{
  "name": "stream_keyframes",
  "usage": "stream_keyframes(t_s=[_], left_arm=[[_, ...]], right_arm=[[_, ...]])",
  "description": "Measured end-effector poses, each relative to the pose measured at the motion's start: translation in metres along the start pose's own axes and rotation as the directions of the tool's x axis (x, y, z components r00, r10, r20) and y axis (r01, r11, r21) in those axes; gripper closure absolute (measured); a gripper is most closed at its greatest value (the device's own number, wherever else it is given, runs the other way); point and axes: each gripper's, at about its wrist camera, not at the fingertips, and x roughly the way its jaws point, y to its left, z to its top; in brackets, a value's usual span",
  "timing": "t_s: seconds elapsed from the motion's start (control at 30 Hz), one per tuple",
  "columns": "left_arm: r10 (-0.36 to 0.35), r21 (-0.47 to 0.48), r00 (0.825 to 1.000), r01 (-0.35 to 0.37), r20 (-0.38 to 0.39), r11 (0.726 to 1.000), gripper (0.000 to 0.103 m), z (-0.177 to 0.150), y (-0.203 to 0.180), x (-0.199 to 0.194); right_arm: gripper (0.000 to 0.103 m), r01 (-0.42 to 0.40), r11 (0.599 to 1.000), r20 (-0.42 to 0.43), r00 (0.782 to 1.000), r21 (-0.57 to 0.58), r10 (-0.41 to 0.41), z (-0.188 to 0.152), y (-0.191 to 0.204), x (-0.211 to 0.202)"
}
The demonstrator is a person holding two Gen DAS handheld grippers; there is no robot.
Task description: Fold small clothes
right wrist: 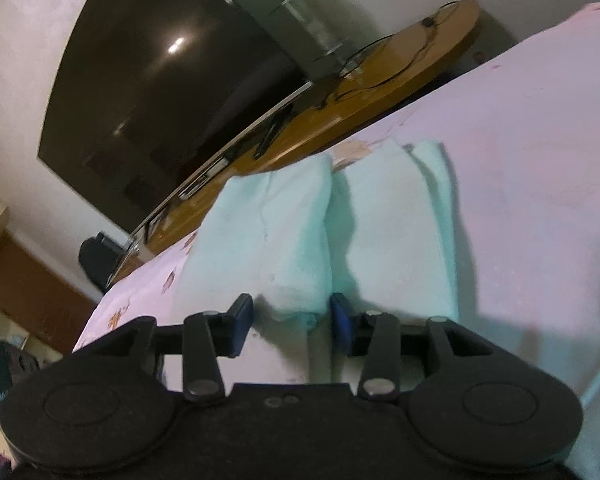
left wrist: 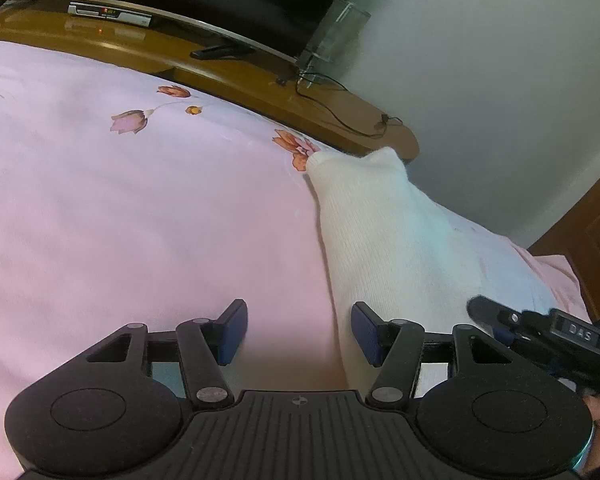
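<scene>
A small white knitted garment (left wrist: 384,240) lies on the pink flowered bedsheet (left wrist: 140,208), stretching from the far bed edge toward me. My left gripper (left wrist: 298,330) is open and empty, low over the sheet at the garment's left edge; its right pad (left wrist: 364,332) is over the fabric. The right gripper's body (left wrist: 548,340) shows at lower right. In the right wrist view the garment (right wrist: 320,232) looks pale mint, lying in folded lengthwise sections. My right gripper (right wrist: 290,322) is open, its jaws either side of the garment's near end, not closed on it.
A wooden TV bench (left wrist: 236,76) runs along the far bed edge, carrying a dark TV (right wrist: 160,80), a set-top box (left wrist: 110,14), a remote (left wrist: 216,53), a clear stand (left wrist: 336,28) and cables (left wrist: 340,112). A wooden door (left wrist: 596,248) is at right.
</scene>
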Motion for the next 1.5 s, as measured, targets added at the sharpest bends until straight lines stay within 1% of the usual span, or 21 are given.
stream_keyframes(t_s=[0.07, 0.13, 0.2, 0.23, 0.27, 0.3, 0.4, 0.47, 0.6, 0.67, 0.73, 0.77, 0.83, 1.0, 1.07, 1.13, 1.17, 1.2, 1.27, 1.4, 1.5], left_arm=[[0.005, 0.010, 1.000, -0.005, 0.000, 1.000, 0.045, 0.000, -0.001, 0.001], [0.011, 0.015, 1.000, -0.011, 0.000, 1.000, 0.045, 0.000, -0.003, 0.002], [0.015, 0.012, 1.000, -0.015, 0.000, 1.000, 0.045, 0.001, -0.004, 0.002], [0.017, 0.008, 1.000, -0.017, 0.001, 1.000, 0.045, 0.002, -0.004, 0.002], [0.015, -0.005, 1.000, -0.015, 0.001, 1.000, 0.045, 0.003, -0.004, 0.003], [0.016, -0.012, 1.000, -0.016, -0.001, 1.000, 0.045, 0.004, -0.004, 0.004], [0.031, 0.014, 1.000, -0.031, -0.001, 0.999, 0.045, 0.008, -0.012, 0.006], [0.023, 0.030, 1.000, -0.023, 0.005, 0.999, 0.045, 0.009, -0.019, 0.005], [-0.029, 0.048, 1.000, 0.029, -0.009, 0.998, 0.045, 0.006, -0.037, 0.008], [-0.026, 0.065, 0.999, 0.028, -0.025, 0.997, 0.045, 0.003, -0.044, 0.014], [-0.021, 0.076, 0.999, 0.024, -0.032, 0.997, 0.045, 0.002, -0.049, 0.017], [-0.018, 0.086, 0.999, 0.021, -0.031, 0.996, 0.045, 0.002, -0.051, 0.016], [-0.015, 0.107, 1.000, 0.018, -0.026, 0.994, 0.045, 0.005, -0.055, 0.013], [-0.040, 0.113, 0.999, 0.044, -0.035, 0.993, 0.045, 0.007, -0.056, 0.014], [-0.041, 0.111, 0.998, 0.046, -0.047, 0.993, 0.045, 0.005, -0.057, 0.020], [-0.033, 0.116, 0.999, 0.038, -0.043, 0.993, 0.044, 0.005, -0.060, 0.020], [-0.031, 0.123, 0.999, 0.035, -0.036, 0.992, 0.044, 0.007, -0.061, 0.018], [-0.030, 0.130, 0.999, 0.033, -0.025, 0.991, 0.044, 0.008, -0.061, 0.016], [-0.036, 0.127, 0.999, 0.036, -0.008, 0.991, 0.044, 0.013, -0.058, 0.015], [-0.031, 0.097, 0.999, 0.029, 0.017, 0.995, 0.044, 0.028, -0.055, 0.025], [-0.031, 0.101, 0.999, 0.029, 0.016, 0.994, 0.044, 0.041, -0.058, 0.039]], right_arm=[[0.061, -0.054, 0.998, -0.045, 0.997, 0.007, 0.055, 0.002, -0.001, -0.001], [0.065, -0.082, 0.996, -0.086, 0.993, -0.042, 0.079, 0.000, 0.007, -0.002], [0.070, -0.029, 0.996, -0.063, 0.998, -0.084, 0.024, -0.001, 0.013, 0.000], [0.071, -0.024, 0.997, -0.052, 0.998, -0.079, 0.019, -0.001, 0.014, 0.002], [0.075, -0.012, 0.997, -0.034, 0.999, -0.080, 0.010, -0.002, 0.016, 0.002], [0.084, 0.011, 0.994, -0.021, 1.000, -0.107, -0.013, -0.004, 0.021, 0.003], [0.087, 0.064, 0.978, 0.032, 0.998, -0.201, -0.058, -0.012, 0.040, -0.004], [0.087, 0.081, 0.972, 0.074, 0.995, -0.221, -0.066, -0.013, 0.049, -0.017], [0.087, 0.083, 0.976, 0.136, 0.989, -0.199, -0.056, -0.007, 0.051, -0.045], [0.087, 0.107, 0.979, 0.123, 0.989, -0.176, -0.086, -0.009, 0.040, -0.050], [0.087, 0.147, 0.982, 0.074, 0.988, -0.122, -0.138, -0.015, 0.019, -0.043], [0.087, 0.147, 0.985, 0.059, 0.988, -0.093, -0.142, -0.019, 0.009, -0.041], [0.087, 0.120, 0.992, 0.083, 0.990, -0.047, -0.116, -0.021, 0.002, -0.045], [0.087, 0.095, 0.994, 0.133, 0.987, -0.060, -0.086, -0.017, 0.011, -0.058], [0.087, 0.138, 0.988, 0.117, 0.985, -0.068, -0.129, -0.022, 0.005, -0.057], [0.087, 0.135, 0.990, 0.083, 0.988, -0.039, -0.132, -0.027, -0.007, -0.049], [0.085, 0.120, 0.992, 0.085, 0.989, -0.028, -0.118, -0.026, -0.008, -0.050], [0.080, 0.106, 0.994, 0.101, 0.989, -0.023, -0.103, -0.023, -0.006, -0.054], [0.071, 0.112, 0.992, 0.162, 0.981, -0.050, -0.103, -0.017, -0.001, -0.059], [0.070, 0.133, 0.990, 0.232, 0.965, -0.043, -0.120, 0.003, -0.013, -0.055], [0.070, 0.165, 0.984, 0.216, 0.965, -0.069, -0.147, 0.016, -0.019, -0.034]])
